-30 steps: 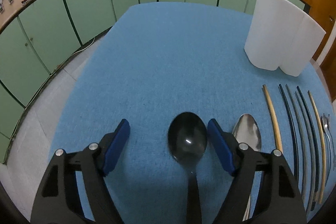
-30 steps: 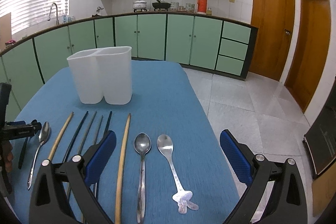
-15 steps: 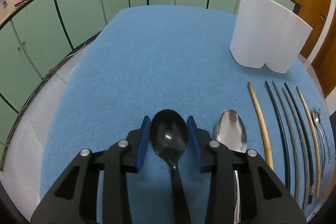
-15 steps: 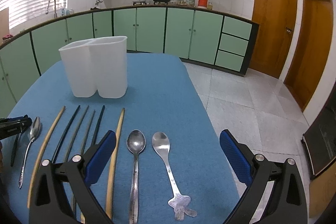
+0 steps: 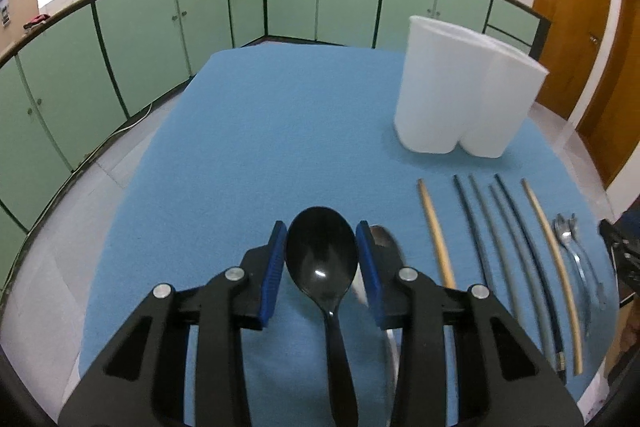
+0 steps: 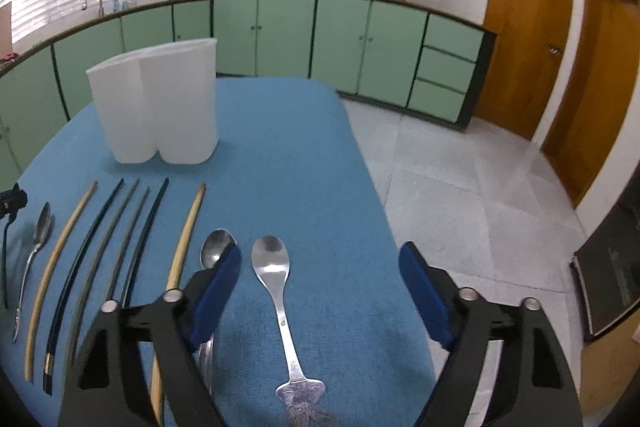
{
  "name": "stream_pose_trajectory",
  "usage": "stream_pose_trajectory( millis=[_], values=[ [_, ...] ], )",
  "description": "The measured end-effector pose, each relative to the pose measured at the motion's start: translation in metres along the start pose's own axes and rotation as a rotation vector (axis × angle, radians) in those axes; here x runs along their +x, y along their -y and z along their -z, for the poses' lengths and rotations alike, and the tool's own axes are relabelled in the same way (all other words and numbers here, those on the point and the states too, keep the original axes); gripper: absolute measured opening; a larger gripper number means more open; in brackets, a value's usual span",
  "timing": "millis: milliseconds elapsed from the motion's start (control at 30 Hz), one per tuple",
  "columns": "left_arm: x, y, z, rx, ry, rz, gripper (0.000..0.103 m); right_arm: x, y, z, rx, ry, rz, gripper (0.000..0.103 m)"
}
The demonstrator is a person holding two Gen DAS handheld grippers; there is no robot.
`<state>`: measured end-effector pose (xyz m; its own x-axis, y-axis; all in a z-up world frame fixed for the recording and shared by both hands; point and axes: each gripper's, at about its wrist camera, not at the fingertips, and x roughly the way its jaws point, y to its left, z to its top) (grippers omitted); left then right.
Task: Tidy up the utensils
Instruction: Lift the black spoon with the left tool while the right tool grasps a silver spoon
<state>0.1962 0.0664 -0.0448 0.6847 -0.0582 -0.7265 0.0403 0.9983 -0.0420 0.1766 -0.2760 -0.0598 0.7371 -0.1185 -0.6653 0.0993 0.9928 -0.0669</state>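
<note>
Right wrist view: silver spoon (image 6: 276,291) is seen lengthwise between the closing right gripper (image 6: 320,291), untouched yet; handle nearest.

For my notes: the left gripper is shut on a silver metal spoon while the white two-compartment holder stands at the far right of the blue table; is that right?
Not quite: the left gripper is shut on a black spoon, not a silver one, as the left wrist view shows. The white two-compartment holder does stand at the far right of the blue table.
</note>
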Motion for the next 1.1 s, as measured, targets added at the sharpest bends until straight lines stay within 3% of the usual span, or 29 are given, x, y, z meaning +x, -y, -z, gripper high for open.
stream_pose_trajectory(
  millis=[67, 233, 367, 533, 733, 933, 1100],
  values=[
    [-0.001, 0.005, 0.0, 0.003, 0.004, 0.009, 0.034, 0.007, 0.0, -0.002, -0.005, -0.022, -0.019, 0.068],
    [0.0, 0.01, 0.001, 0.002, 0.0, 0.015, 0.034, 0.019, -0.01, -0.005, -0.03, -0.059, -0.074, 0.065],
    [0.003, 0.007, -0.001, 0.006, -0.005, 0.014, 0.034, 0.029, -0.015, -0.006, -0.045, -0.095, -0.083, 0.056],
    [0.006, 0.006, -0.003, 0.017, -0.008, 0.014, 0.034, 0.042, -0.013, -0.007, -0.037, -0.133, -0.09, 0.054],
    [0.009, 0.009, -0.004, 0.023, -0.007, 0.021, 0.034, 0.044, -0.015, -0.006, -0.044, -0.137, -0.104, 0.048],
    [0.005, 0.01, -0.003, 0.024, 0.002, 0.027, 0.034, 0.041, -0.02, 0.0, -0.051, -0.136, -0.149, 0.027],
    [-0.003, 0.011, -0.002, 0.025, 0.019, 0.027, 0.034, 0.037, -0.018, -0.001, -0.041, -0.119, -0.148, 0.026]
  ],
)
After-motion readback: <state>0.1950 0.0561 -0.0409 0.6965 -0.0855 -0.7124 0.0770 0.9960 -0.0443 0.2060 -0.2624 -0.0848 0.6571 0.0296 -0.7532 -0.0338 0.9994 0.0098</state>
